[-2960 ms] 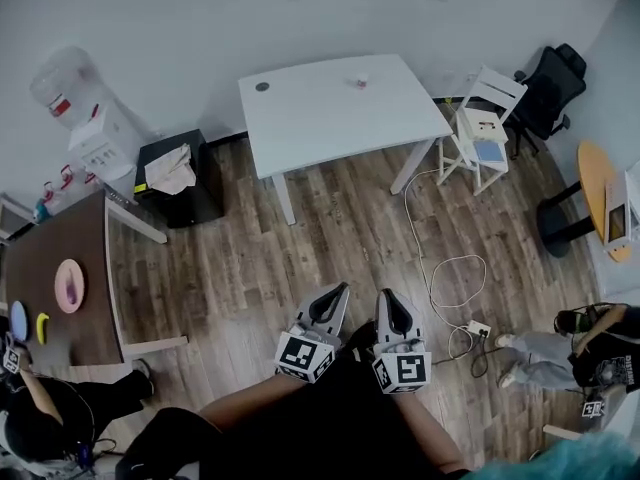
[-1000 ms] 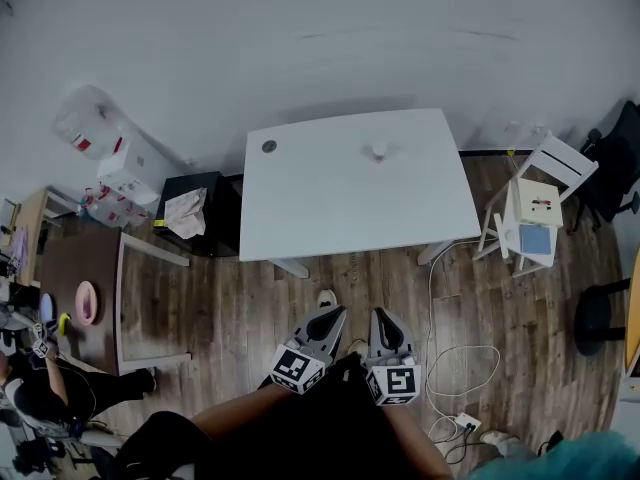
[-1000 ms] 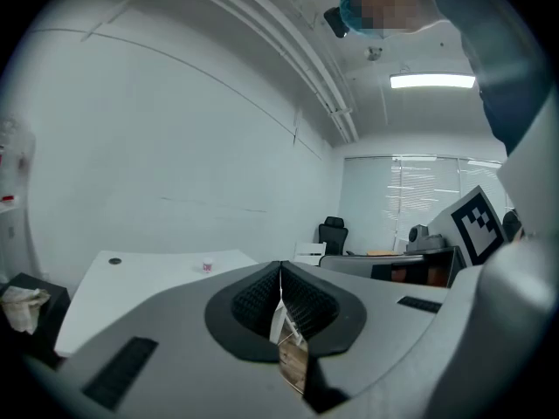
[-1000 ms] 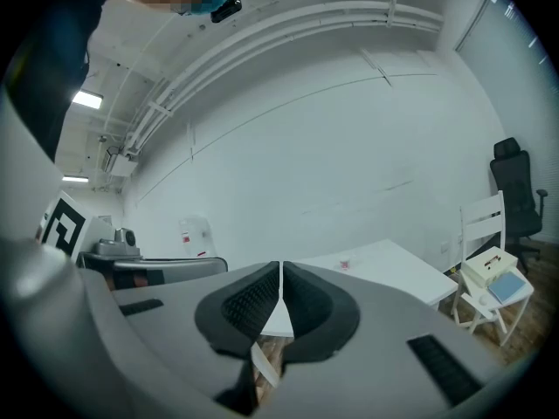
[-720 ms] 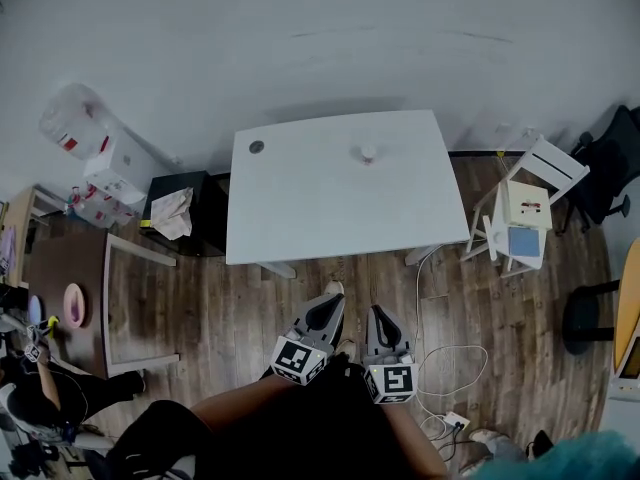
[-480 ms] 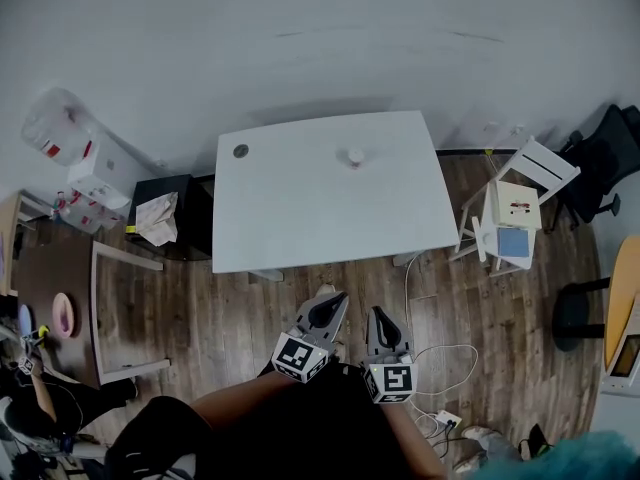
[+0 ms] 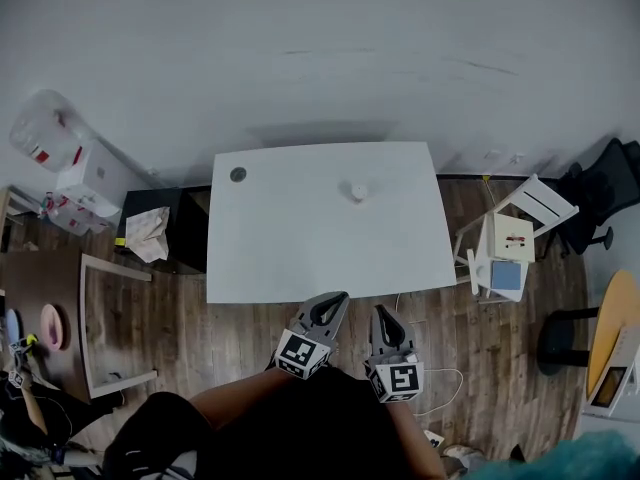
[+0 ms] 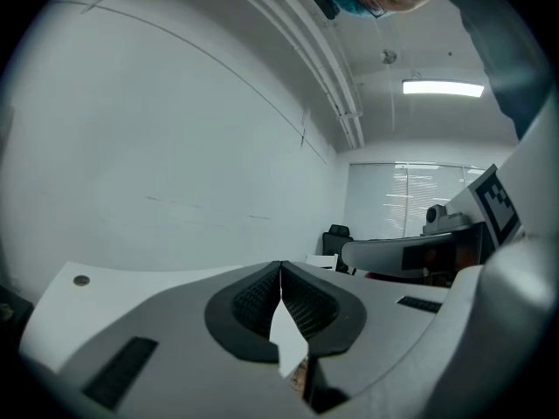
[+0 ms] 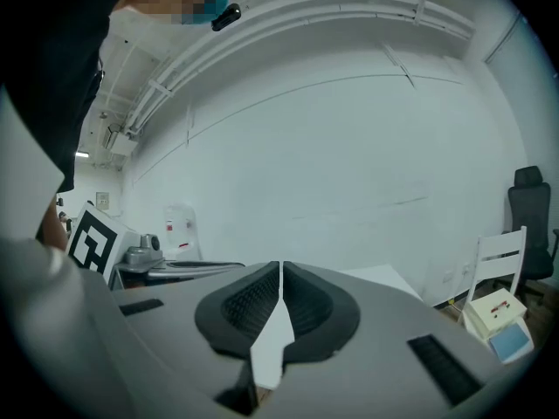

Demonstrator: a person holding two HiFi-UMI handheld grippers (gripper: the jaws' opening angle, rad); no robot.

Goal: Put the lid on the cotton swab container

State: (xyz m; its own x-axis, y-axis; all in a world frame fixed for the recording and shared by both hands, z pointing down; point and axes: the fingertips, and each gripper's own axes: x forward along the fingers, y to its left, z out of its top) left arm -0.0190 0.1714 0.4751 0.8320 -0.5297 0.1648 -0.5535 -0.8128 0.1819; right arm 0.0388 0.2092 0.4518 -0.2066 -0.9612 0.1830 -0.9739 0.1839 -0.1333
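Note:
On the white table point(image 7: 320, 238) stands a small round white container point(image 7: 358, 191), right of centre toward the far edge. A small dark round disc point(image 7: 238, 174), apparently the lid, lies near the far left corner; it also shows in the left gripper view point(image 8: 80, 279). My left gripper point(image 7: 338, 297) and right gripper point(image 7: 379, 311) hang side by side just short of the table's near edge, both shut and empty. Each gripper view shows its pads pressed together, the left gripper point(image 8: 280, 265) and the right gripper point(image 9: 280, 265). The container is hidden in both gripper views.
A white chair point(image 7: 505, 248) stands right of the table, with a black office chair point(image 7: 600, 188) beyond it. A black cabinet point(image 7: 165, 228), a water dispenser point(image 7: 60, 158) and a brown table point(image 7: 40, 288) are on the left. A cable point(image 7: 440, 380) lies on the wooden floor.
The whole view has advanced toward the white table, whose near edge now lies just ahead of both grippers. Both grippers stay shut and side by side.

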